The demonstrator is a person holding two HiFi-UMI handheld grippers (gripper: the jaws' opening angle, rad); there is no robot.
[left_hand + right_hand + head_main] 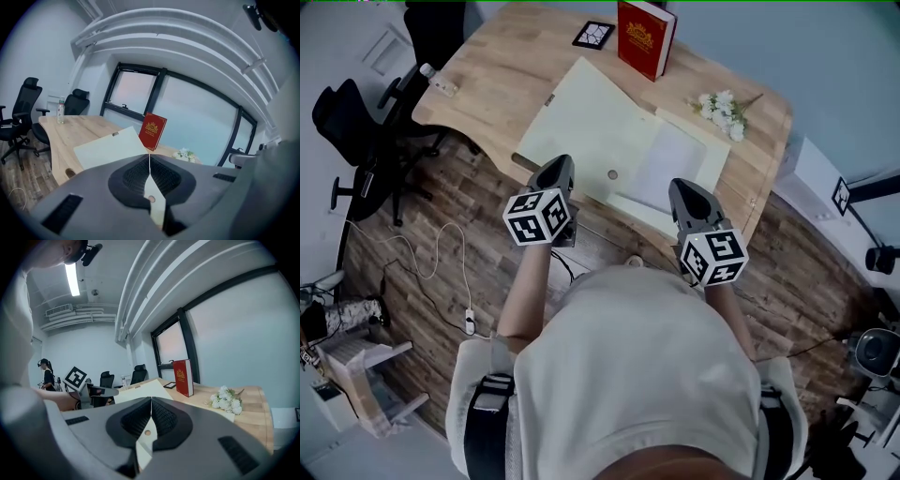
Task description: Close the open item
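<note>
- Head view: cream folder [581, 122] lies open on wood table [487, 84], wide flap to the left, white sheet [673, 155] on the right half.
- L gripper [555, 167] and R gripper [684, 187] both sit at the folder's near edge, L by the flap's near corner, R by the sheet side. A small round snap [612, 174] lies between them.
- Far side of table: red book [645, 37] standing upright, black frame [593, 35] just left of it, white flowers [722, 112] to the right, near the folder's far right corner. Bottle [436, 80] at the left table end, black chair [356, 131] beside it on the floor.
- L gripper view: jaws clenched [149, 161] on a thin cream folder edge w/ a round hole, pinched flat between the pads. Flap [110, 147] spreads ahead, with book and flowers beyond it.
- R gripper view: jaws clamped [151, 401] on the same kind of cream edge, w/ a small round dot on it. Book, flowers and frame ahead on the table. L gripper's marker cube [76, 377] shows at left, w/ a person [47, 376] standing far back in the room.
</note>
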